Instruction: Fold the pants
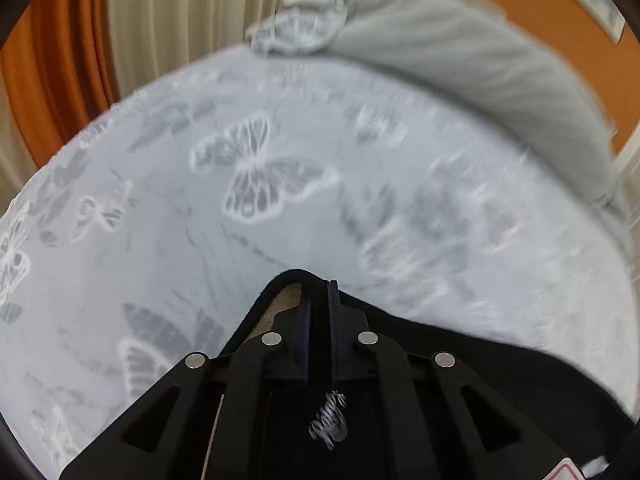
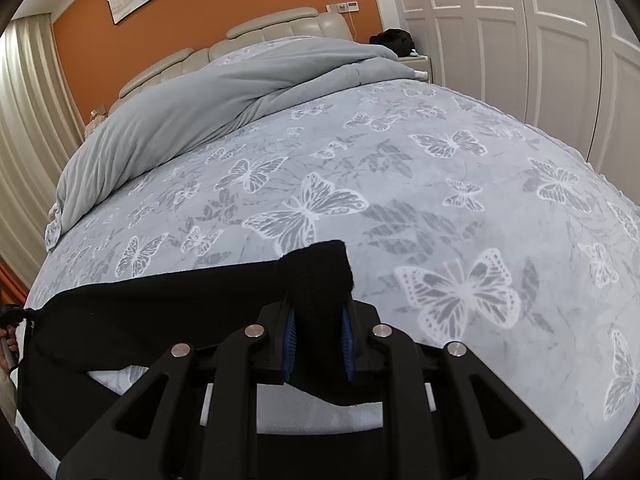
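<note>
The black pants point(image 2: 140, 308) lie across the near edge of the bed, stretched out to the left in the right wrist view. My right gripper point(image 2: 319, 320) is shut on a bunched end of them. The cloth is pressed between the blue pads point(image 2: 290, 340) and sticks up above the fingertips. In the blurred left wrist view, my left gripper point(image 1: 320, 292) has its fingers almost together, with the pants' edge looped over the tips. More of the black pants point(image 1: 500, 372) trail off to the lower right, with a tan inner side showing beside the left finger.
The bed cover point(image 2: 440, 208) is grey with white butterflies. A folded grey duvet point(image 2: 200, 104) lies along the head end by the padded headboard point(image 2: 280, 24). Curtains point(image 1: 180, 20) hang at the left, and white wardrobe doors point(image 2: 520, 40) stand at the right.
</note>
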{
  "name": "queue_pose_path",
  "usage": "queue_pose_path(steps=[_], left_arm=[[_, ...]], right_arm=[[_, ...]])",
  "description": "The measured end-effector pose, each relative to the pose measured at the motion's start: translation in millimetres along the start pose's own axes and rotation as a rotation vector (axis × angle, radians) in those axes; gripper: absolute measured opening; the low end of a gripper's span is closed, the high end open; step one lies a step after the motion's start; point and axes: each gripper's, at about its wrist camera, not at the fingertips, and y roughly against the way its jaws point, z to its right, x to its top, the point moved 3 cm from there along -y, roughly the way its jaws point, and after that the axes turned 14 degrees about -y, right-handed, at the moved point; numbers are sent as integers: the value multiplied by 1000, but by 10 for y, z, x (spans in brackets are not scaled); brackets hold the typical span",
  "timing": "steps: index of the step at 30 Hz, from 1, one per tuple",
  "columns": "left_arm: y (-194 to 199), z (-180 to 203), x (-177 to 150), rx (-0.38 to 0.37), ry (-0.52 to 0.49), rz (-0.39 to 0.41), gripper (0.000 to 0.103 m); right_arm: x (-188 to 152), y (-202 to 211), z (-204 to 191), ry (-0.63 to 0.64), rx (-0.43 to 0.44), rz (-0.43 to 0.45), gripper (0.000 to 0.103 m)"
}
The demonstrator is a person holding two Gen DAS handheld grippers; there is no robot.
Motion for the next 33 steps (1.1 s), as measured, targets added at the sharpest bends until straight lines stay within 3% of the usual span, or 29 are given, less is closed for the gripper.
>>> queue_pose_path(steps=[2,6,9,11,13,17,19,20,21,22,23,26,30,33], left_arm=[[370,-18,-1,-39,16,54,4],[1579,-120,-212,-166,18,169,4],[2213,-173,-551,-171,-15,178,4],[2456,-219,-928,-140,-38,126,5],[2450,-283,-1292,-109,-33,36,7],[2185,-430,-1900,-28,-12,-113,22],[2140,-508,-2106,-33,80,-139,32],[2161,-517,-2181,-72,131,-136,46],[2194,-530,-2239,-122,198,-117,54],[2220,-530,-2287,-149,235,-105,65],[2235,-526,-2324,-169,263,-97,70],[2192,-419,-2411,-189,322,-121,76],[1926,-352,-2479,-270,435,-178,76],[1705,-355,-2416,-346,517,-188,70]], right_arm=[[17,109,-43,20,9,11,18],[86,503,-96,61,57,55,18],[54,776,0,95,68,92,18],[-51,864,174,113,43,92,24],[-259,815,456,122,-21,48,28],[-648,699,995,77,-151,-64,32],[-740,811,1151,32,-139,-76,36],[-771,913,1196,17,-132,-62,50],[-791,1068,1233,6,-133,-27,59],[-802,1168,1251,3,-131,-2,75],[-810,1297,1266,-3,-116,26,82],[-848,1531,1312,-52,-61,19,82],[-977,1701,1333,-134,43,1,82],[-1119,1612,1308,-199,104,-53,82]])
